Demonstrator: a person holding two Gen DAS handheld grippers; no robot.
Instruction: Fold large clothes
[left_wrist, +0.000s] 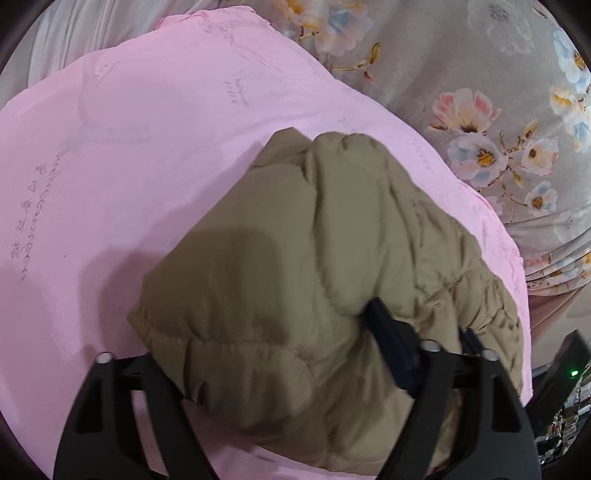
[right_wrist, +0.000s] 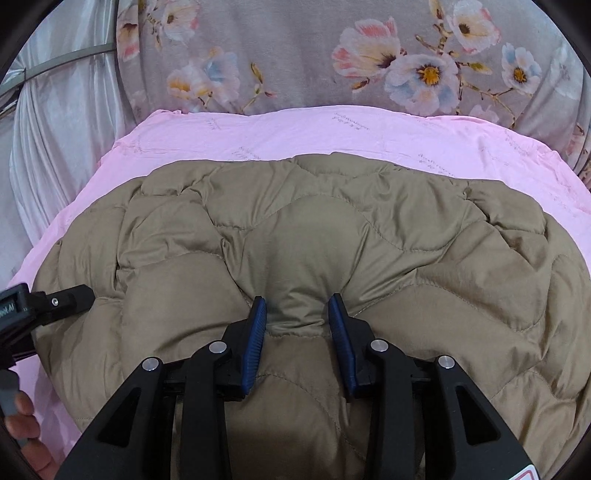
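A khaki quilted jacket (right_wrist: 314, 229) lies spread on a pink sheet (right_wrist: 295, 129). My right gripper (right_wrist: 297, 301) is shut on a pinched ridge of the jacket's near edge, with both blue pads (right_wrist: 256, 339) pressing into the fabric. In the left wrist view the jacket (left_wrist: 295, 240) is bunched and draped over my left gripper (left_wrist: 288, 332). One dark pad (left_wrist: 391, 347) digs into a thick fold, and the other finger is hidden under the fabric. The right wrist view shows the left gripper's body (right_wrist: 55, 299) at the jacket's left edge, held by a hand (right_wrist: 26, 424).
A grey floral bedcover (right_wrist: 332, 55) lies beyond the pink sheet (left_wrist: 129, 147) and along its right side (left_wrist: 498, 110). White curtain fabric (right_wrist: 55, 129) hangs at the far left. A dark device with a green light (left_wrist: 572, 373) sits at the lower right.
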